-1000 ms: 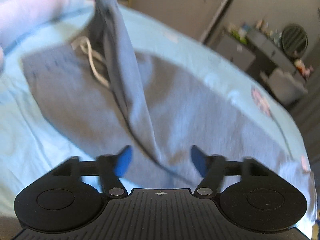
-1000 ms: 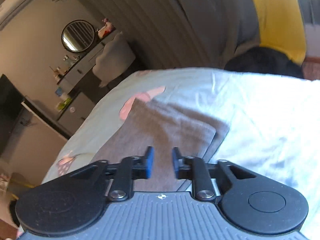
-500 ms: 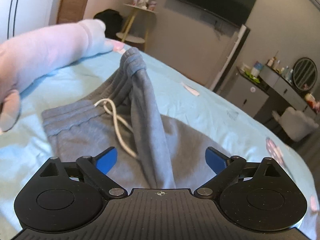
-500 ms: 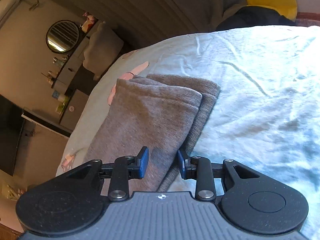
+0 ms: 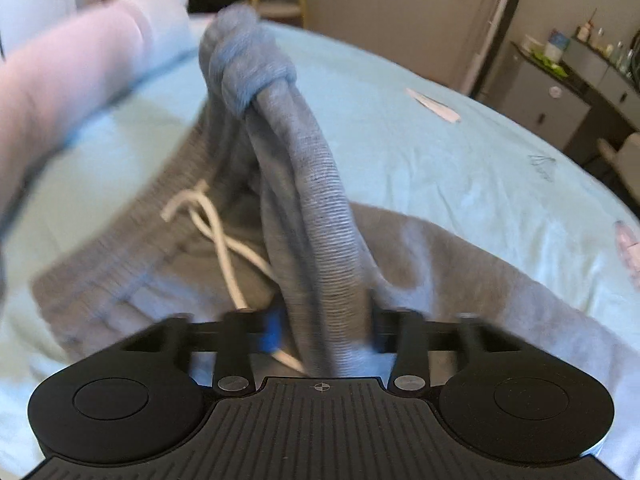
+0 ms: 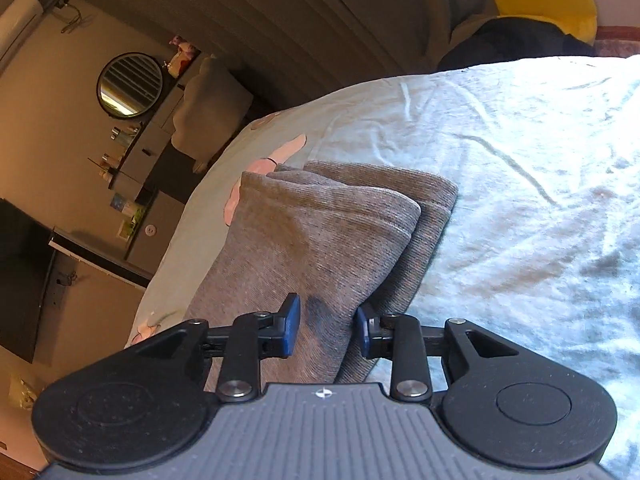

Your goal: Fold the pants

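Grey sweatpants (image 5: 460,264) lie on a light blue bed sheet (image 5: 440,152). In the left wrist view the waistband end stands up in a tall ridge (image 5: 312,200), with a white drawstring (image 5: 224,240) beside it. My left gripper (image 5: 324,332) straddles the base of that ridge; its jaws are closing and the fabric fills the gap between the pads. In the right wrist view the two leg cuffs (image 6: 340,208) lie stacked. My right gripper (image 6: 326,328) sits narrow on the upper leg, shut on a pinch of its fabric.
A long pale pink plush (image 5: 80,80) lies along the bed's far left. Beyond the bed's edge stand a dresser (image 5: 560,92), a round mirror (image 6: 130,84), a chair (image 6: 212,104) and a dark TV (image 6: 20,280). Wrinkled sheet (image 6: 520,200) spreads right of the cuffs.
The left gripper slid in along the raised waistband ridge and its jaws went from wide apart to narrow around it. The right gripper sank a little; the cuffs look nearer.
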Action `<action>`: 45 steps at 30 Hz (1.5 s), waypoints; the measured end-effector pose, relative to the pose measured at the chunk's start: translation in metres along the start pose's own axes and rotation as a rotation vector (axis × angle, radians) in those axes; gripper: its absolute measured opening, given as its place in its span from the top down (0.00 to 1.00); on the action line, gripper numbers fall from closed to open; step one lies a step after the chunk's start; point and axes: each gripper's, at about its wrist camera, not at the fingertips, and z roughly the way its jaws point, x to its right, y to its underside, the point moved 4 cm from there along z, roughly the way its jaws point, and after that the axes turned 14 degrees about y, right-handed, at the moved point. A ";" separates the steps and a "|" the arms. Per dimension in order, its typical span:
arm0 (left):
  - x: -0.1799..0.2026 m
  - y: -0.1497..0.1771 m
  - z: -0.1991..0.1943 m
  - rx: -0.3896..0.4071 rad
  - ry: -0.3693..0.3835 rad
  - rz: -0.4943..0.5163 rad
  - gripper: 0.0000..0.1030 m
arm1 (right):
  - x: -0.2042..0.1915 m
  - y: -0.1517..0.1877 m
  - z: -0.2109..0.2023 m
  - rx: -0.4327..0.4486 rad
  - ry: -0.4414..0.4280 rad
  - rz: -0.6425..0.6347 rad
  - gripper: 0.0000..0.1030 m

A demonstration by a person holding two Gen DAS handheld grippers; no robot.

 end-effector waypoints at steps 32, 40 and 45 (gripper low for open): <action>-0.085 0.059 -0.090 0.085 0.093 -0.236 0.86 | -0.022 -0.009 -0.016 0.113 0.044 -0.160 0.95; -0.088 0.055 -0.101 0.136 -0.076 -0.197 0.59 | -0.023 -0.013 -0.017 0.146 0.151 -0.239 0.93; -0.067 0.058 -0.129 0.218 -0.162 -0.149 0.31 | -0.004 -0.019 -0.034 0.237 0.266 -0.206 0.80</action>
